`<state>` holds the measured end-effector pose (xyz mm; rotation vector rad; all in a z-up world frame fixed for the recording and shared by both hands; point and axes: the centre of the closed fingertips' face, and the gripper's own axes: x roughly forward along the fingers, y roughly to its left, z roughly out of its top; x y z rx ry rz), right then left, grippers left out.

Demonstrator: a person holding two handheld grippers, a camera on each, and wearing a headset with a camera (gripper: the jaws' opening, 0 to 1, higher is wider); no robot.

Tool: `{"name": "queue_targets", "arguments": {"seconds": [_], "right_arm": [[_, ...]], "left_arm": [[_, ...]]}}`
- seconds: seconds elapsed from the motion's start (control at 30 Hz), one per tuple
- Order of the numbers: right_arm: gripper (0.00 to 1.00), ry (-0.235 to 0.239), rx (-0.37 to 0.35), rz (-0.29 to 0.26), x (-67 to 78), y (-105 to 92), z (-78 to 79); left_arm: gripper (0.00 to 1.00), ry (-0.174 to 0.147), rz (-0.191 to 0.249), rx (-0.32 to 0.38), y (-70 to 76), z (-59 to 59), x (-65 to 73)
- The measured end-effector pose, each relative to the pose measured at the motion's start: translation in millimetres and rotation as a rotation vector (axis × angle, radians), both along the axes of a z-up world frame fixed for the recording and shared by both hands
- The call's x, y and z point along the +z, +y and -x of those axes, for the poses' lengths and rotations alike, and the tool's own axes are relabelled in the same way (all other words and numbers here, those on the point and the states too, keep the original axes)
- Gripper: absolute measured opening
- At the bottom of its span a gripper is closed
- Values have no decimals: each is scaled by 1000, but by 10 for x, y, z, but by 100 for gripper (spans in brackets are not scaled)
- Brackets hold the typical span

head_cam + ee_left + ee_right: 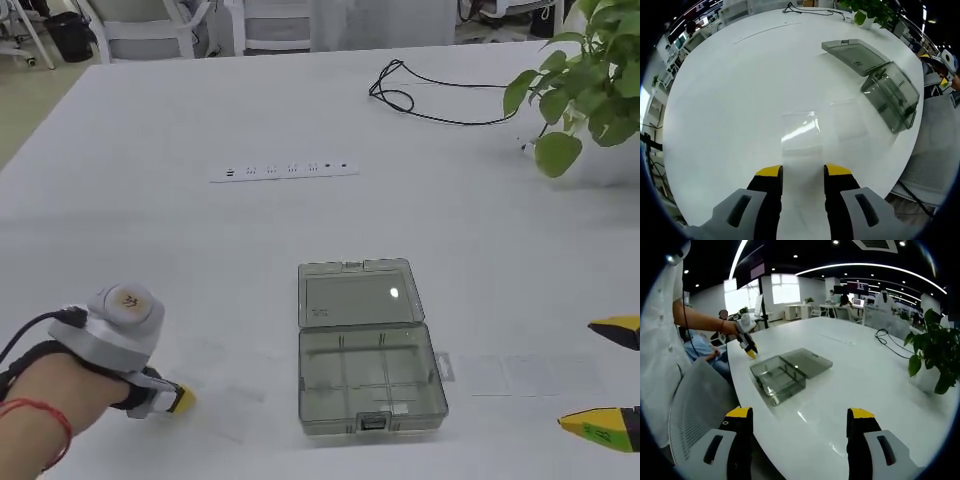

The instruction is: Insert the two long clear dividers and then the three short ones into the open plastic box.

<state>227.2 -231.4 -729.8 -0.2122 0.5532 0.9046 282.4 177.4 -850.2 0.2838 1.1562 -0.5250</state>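
Your left tongs [802,172] stand slightly apart and empty, just short of a clear divider [800,127] lying flat on the desk [200,250]; your right tongs [800,415] are wide apart and empty, with the open plastic box [355,300] between the two.

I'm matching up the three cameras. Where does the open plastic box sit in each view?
Head view: open plastic box at bottom centre, lid laid back.
Left gripper view: box at upper right, by the table edge.
Right gripper view: box left of centre, beyond the jaws.
Shared landmark: potted plant.
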Motion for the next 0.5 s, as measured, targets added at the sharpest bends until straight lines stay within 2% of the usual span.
{"name": "queue_targets", "arguments": {"seconds": [0.33, 0.5], "right_arm": [[77, 3, 10, 0, 5, 58, 12], [76, 2, 16, -1, 29, 103, 4]], "left_arm": [[30, -7, 57, 46, 0, 24, 31], [30, -22, 105, 82, -44, 70, 123]]}}
